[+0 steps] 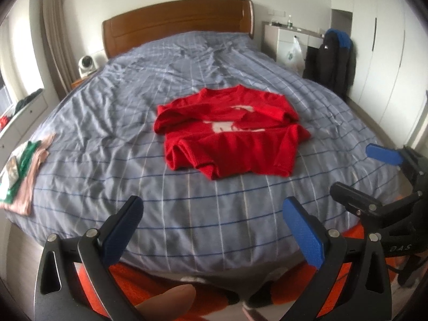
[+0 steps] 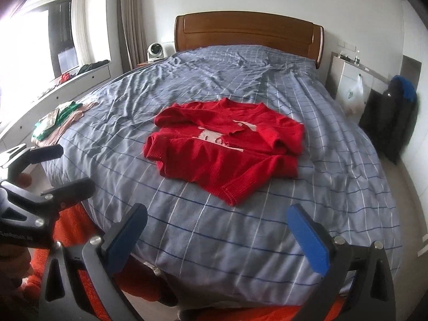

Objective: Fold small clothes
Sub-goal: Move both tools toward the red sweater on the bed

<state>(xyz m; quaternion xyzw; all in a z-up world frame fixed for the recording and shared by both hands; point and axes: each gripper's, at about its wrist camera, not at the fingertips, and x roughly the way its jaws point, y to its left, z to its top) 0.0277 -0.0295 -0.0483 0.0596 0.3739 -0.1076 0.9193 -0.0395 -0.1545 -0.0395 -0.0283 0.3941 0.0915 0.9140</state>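
A small red sweater (image 1: 230, 133) with a white figure on the chest lies crumpled and partly folded over itself in the middle of the bed; it also shows in the right wrist view (image 2: 224, 147). My left gripper (image 1: 214, 222) is open and empty, held above the foot of the bed, short of the sweater. My right gripper (image 2: 219, 227) is open and empty beside it. The right gripper shows at the right edge of the left wrist view (image 1: 366, 171). The left gripper shows at the left edge of the right wrist view (image 2: 67, 165).
The bed (image 1: 107, 123) has a blue-grey checked cover and a wooden headboard (image 1: 176, 21). A pile of green and pink clothes (image 1: 21, 171) lies at the bed's left edge. A dark jacket (image 1: 331, 61) hangs at the right, next to a white cabinet (image 1: 281, 40).
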